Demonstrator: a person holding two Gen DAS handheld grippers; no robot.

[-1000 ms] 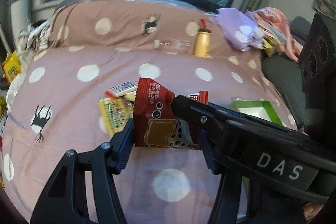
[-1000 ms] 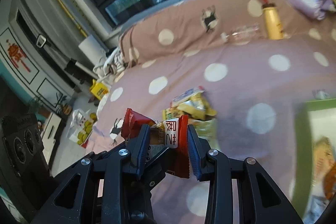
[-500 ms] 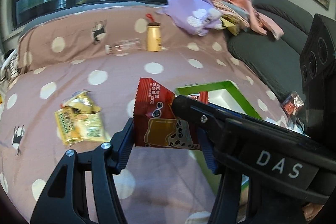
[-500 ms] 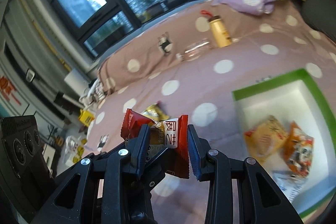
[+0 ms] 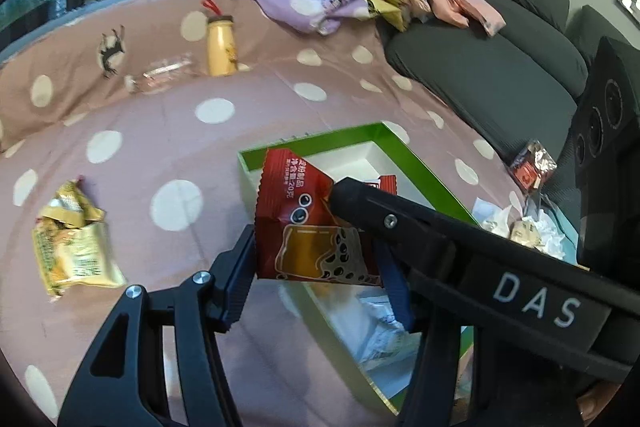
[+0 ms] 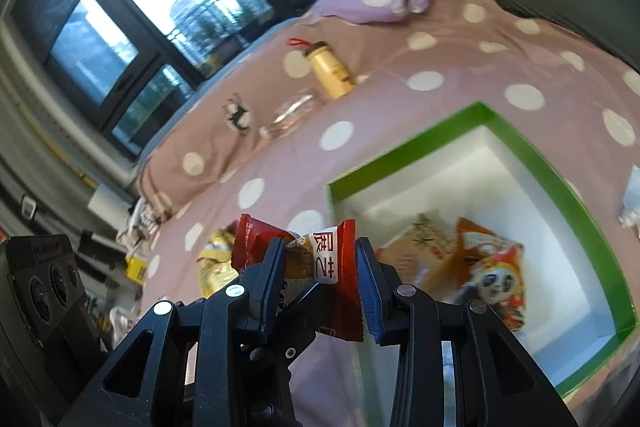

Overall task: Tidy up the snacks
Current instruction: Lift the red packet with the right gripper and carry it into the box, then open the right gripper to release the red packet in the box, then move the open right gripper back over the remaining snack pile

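Both grippers' jaws clench one red snack packet (image 5: 308, 227): left gripper (image 5: 316, 267), right gripper (image 6: 316, 287), above green box (image 6: 552, 179).

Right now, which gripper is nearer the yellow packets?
Left, narrowly. Both grip the red packet at the box edge; the left gripper sits on the yellow packets' side, and the right gripper reaches in from over the box.

Open box (image 6: 532, 163), packets (image 6: 472, 263) inside.

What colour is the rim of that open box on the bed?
Bright green, with a white inside. The box shows best in the right wrist view.
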